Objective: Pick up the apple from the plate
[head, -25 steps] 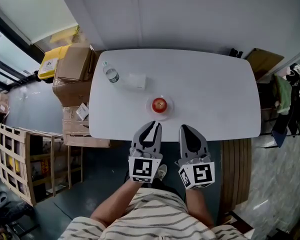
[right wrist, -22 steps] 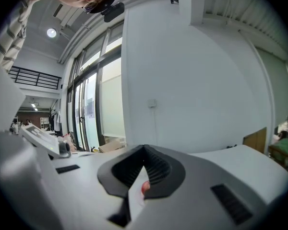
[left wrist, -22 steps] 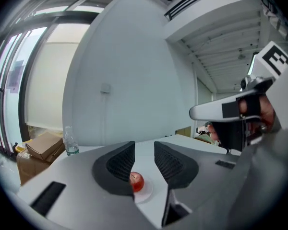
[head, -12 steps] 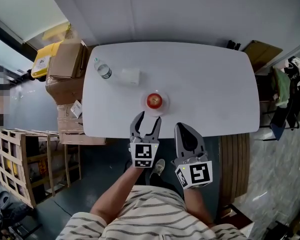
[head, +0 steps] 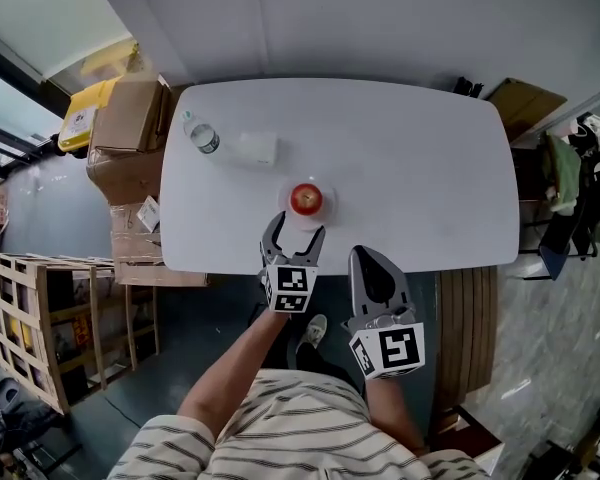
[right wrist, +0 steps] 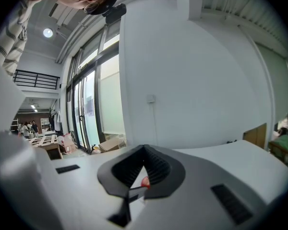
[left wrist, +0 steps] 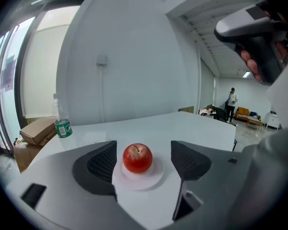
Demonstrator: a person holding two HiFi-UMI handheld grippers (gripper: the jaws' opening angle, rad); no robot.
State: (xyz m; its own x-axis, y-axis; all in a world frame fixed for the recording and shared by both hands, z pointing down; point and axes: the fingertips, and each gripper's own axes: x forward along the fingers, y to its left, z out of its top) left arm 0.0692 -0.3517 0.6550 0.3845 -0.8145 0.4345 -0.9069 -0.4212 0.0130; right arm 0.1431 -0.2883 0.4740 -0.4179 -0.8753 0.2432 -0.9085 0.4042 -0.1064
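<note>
Left claw (head: 298, 227) jaws opening, empty; right claw (head: 368, 256) jaws together.

Red apple (left wrist: 137, 158) upright, stem up, centred on white plate (left wrist: 153, 177).

The glossy red apple (left wrist: 137, 158) is gleaming on the round white plate (left wrist: 145, 180) (smooth, matt); left of the plate, a clear plastic bottle (left wrist: 62, 122) is glinting.

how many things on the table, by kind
apple: 1
plate: 1
bottle: 1
white box: 1
total: 4
</note>
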